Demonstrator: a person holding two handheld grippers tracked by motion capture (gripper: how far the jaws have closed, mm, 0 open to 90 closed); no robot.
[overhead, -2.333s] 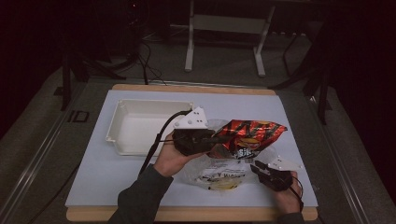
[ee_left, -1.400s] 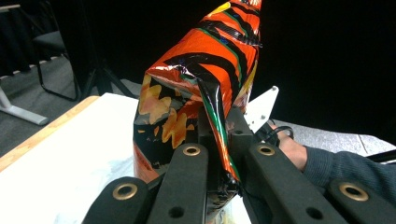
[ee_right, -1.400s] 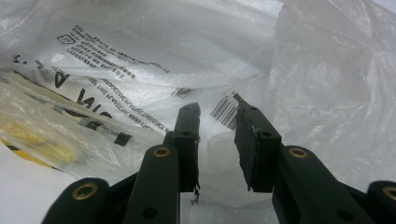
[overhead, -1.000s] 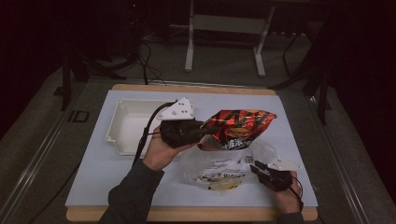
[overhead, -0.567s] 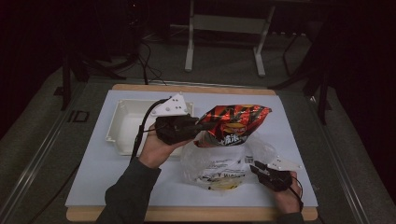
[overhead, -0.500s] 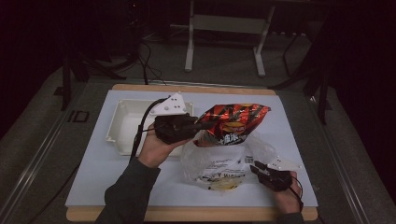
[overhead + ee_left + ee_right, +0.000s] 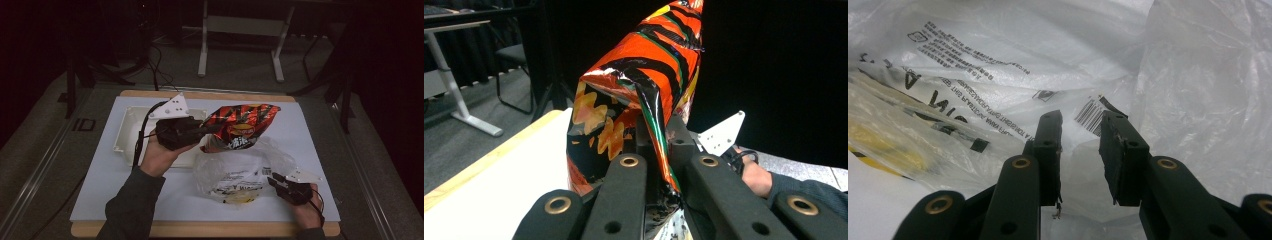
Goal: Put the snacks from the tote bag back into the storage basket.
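Note:
A red and orange chip bag [image 7: 241, 127] hangs in the air over the middle of the white mat, tilted up to the right. My left gripper [image 7: 209, 131] is shut on its left end; in the left gripper view the bag [image 7: 639, 75] rises from between the jaws of that gripper [image 7: 659, 136]. A clear plastic bag [image 7: 240, 172] with printed text lies crumpled on the mat below it, something yellow [image 7: 241, 198] inside. My right gripper [image 7: 274, 181] rests at the bag's right edge. Its jaws [image 7: 1080, 125] stand open against the film [image 7: 998, 50].
A white rectangular tray [image 7: 129, 131] sits at the mat's left, just behind my left hand. The mat [image 7: 310, 130] lies on a wooden-edged table. A desk frame [image 7: 240, 30] and cables stand on the floor beyond.
My left gripper has carried the chip bag up and to the left, away from the plastic bag and toward the tray. The right gripper has stayed at the bag's edge.

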